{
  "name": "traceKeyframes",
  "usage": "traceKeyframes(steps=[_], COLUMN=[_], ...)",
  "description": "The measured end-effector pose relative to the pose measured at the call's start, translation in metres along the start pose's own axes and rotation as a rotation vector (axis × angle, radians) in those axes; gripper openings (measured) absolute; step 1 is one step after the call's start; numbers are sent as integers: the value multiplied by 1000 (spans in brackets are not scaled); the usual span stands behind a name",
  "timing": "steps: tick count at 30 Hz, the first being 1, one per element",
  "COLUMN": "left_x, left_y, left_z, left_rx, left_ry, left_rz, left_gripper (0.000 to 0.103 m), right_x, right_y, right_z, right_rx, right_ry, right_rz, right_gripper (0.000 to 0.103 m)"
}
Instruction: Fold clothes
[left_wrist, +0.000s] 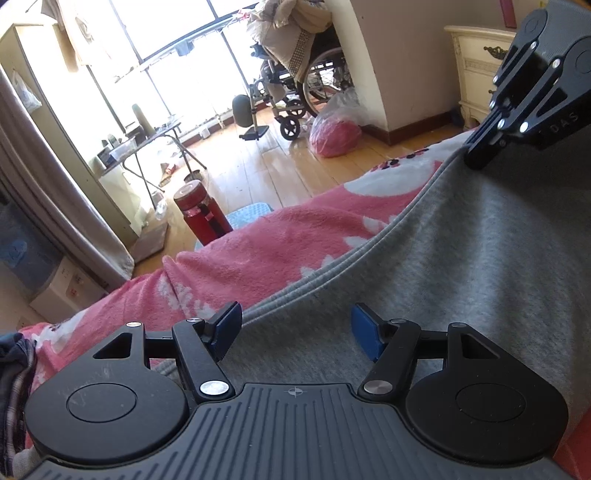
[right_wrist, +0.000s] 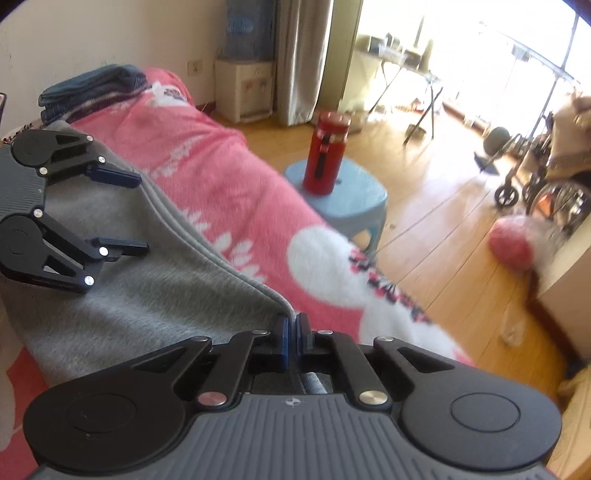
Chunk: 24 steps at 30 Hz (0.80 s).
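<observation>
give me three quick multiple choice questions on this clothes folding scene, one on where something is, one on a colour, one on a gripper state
1. Where does the red bottle stand?
A. on the blue stool
B. on the bed
C. on the bare floor

2. What colour is the garment being handled?
A. navy
B. grey
C. white

3. How is the right gripper?
A. wide open above the bed
B. shut on nothing
C. shut on the garment's ribbed edge

Answers:
1. A: the right wrist view shows the bottle on the stool's top, beside the bed.
2. B: grey fabric lies over the pink blanket.
3. C: its blue pads pinch the hem, while the left gripper stands open over the cloth.
</observation>
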<state>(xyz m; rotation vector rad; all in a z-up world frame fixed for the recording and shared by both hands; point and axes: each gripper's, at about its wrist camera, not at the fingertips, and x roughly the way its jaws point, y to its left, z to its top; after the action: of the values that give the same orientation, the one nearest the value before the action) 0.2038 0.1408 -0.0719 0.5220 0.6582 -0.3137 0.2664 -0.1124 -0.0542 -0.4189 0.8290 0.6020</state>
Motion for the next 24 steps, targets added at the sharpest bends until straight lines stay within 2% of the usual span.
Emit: traceKeyframes(steps=[8,17,18,20,21,24], left_x=[9,21,20,19,18,18], left_y=[11,8,7,6,6,9], left_z=[6,0,0,0,0,2], left_rx=[4,3,0,-8,-12,-33], left_ry=[-2,5,4,3,2,7], left_rz=[64,91,95,101,104,105], left_gripper=[66,69,69,69,69,69], right_x=[-2,43,42,33,24,-28], right_y=[-4,-3,-6,-18,-26,-61], right_z=[4,-10,-9,-5,-3,-6], right_rx=[11,21,45,112,150,248], right_ry=[-35,68,73,90,97,71], right_rz=[-27,-30,-25,-9,1,-4], right_gripper=[2,4,6,23,27,45])
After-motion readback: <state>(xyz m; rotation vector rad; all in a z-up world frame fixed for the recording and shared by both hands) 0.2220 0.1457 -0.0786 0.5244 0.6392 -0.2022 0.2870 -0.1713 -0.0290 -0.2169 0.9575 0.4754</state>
